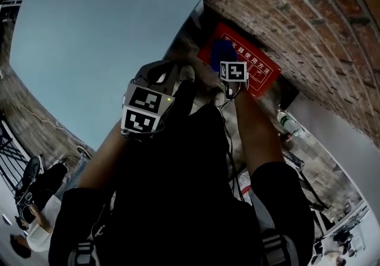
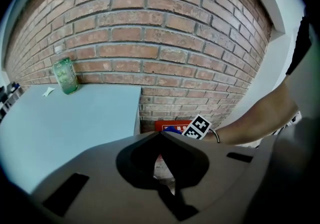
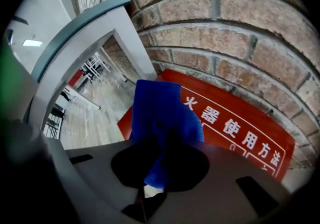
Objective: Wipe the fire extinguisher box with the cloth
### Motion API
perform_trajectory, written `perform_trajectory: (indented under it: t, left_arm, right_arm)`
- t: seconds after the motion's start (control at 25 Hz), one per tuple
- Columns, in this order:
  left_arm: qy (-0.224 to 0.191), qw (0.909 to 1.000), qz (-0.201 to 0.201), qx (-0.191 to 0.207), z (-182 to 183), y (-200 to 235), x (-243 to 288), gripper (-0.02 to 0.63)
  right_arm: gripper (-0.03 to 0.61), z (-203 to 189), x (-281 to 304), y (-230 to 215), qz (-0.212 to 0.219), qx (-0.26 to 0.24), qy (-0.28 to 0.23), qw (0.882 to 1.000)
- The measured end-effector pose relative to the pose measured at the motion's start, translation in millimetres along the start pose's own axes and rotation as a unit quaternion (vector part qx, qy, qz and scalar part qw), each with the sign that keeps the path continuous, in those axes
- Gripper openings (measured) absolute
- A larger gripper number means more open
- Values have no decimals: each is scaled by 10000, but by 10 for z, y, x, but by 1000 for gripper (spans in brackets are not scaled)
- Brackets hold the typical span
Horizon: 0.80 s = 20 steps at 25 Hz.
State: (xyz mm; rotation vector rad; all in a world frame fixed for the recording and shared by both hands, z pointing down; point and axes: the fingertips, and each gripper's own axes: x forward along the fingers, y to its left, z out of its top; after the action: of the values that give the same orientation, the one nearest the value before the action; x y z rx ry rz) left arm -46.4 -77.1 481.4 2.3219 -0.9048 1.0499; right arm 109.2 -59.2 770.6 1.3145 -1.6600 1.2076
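The red fire extinguisher box [image 1: 256,72] with white characters stands low against the brick wall, and its top face [image 3: 240,128] fills the right gripper view. My right gripper [image 3: 162,140] is shut on a blue cloth [image 3: 162,113], which lies pressed on the box near its left end. From the head view the cloth [image 1: 219,52] shows just past the right gripper [image 1: 224,63]. My left gripper [image 1: 176,75] hangs to the left of the box above the floor. Its jaws [image 2: 160,135] are shut with nothing between them.
A light blue table [image 2: 75,118] stands left of the box, with a green bottle [image 2: 65,74] at its back by the brick wall [image 2: 150,43]. Another bottle [image 1: 289,123] stands right of the box. A person [image 1: 35,223] sits at the lower left.
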Motion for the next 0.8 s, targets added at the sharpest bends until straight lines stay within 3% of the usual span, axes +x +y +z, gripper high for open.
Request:
perform_trajectory:
  t: [0.24, 0.52, 0.8]
  left_arm:
    - [19, 9991, -254, 340, 79, -342, 84, 6]
    - [36, 9976, -379, 585, 132, -719, 111, 6]
    - [-4, 9972, -470, 587, 233, -898, 155, 6]
  right_arm:
    - [48, -408, -288, -599, -427, 709, -74, 9965]
    - [48, -1063, -706, -1334, -847, 1705, -91, 9817]
    - [48, -1435, -849, -1379, -869, 2137, -12, 9730]
